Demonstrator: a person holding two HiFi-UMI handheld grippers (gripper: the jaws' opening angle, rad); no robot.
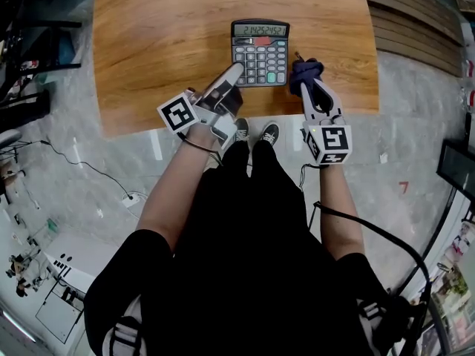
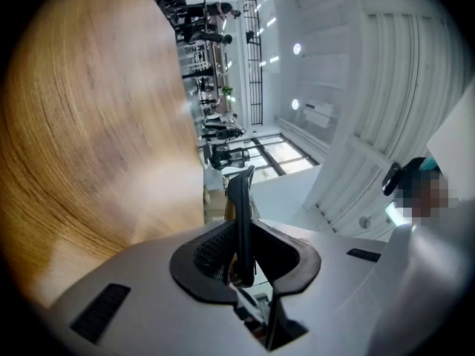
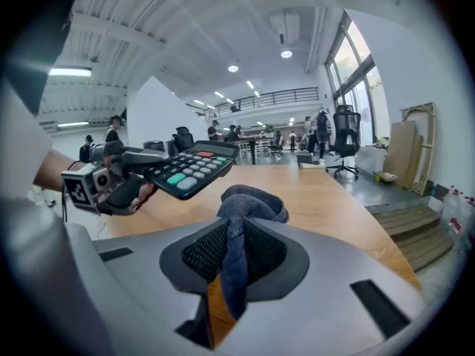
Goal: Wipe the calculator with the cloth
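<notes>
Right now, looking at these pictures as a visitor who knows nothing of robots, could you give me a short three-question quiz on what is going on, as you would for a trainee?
1. True or false: the calculator's screen is blank.
2. What does the right gripper hold?
A) a sponge
B) a dark blue cloth
C) nothing
3. Fill in: the calculator is gripped by the ___ gripper.

Key
1. False: digits show on the screen.
2. B: its jaws are closed on the cloth.
3. Left: the left gripper grips the calculator by its edge.
</notes>
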